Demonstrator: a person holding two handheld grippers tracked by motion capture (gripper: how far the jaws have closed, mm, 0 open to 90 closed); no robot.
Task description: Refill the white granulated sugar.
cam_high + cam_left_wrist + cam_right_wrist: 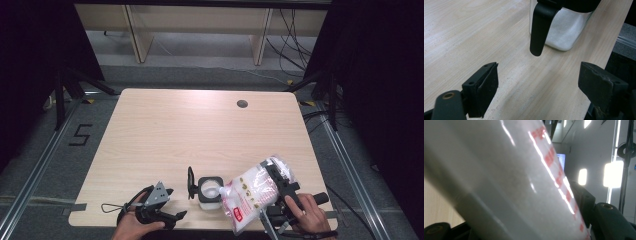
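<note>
A clear square jar (210, 196) with a black rim stands near the table's front edge, its black lid (191, 182) flipped open to the left; white powder lies inside. My right gripper (273, 176) is shut on a plastic bag of white powder (250, 196) with red print, tilted so its lower corner sits over the jar's mouth. In the right gripper view the bag (519, 182) lies between the jaws. My left gripper (176, 202) rests open on the table left of the jar. In the left gripper view the jar (565, 32) and its hanging lid (539, 30) are just ahead of the open jaws.
The light wooden table (200, 130) has a round cable hole (242, 104) at the back right. A thin wire loop (111, 207) lies by the left hand. The front edge is close under both hands. Dark curtains and stands flank the table.
</note>
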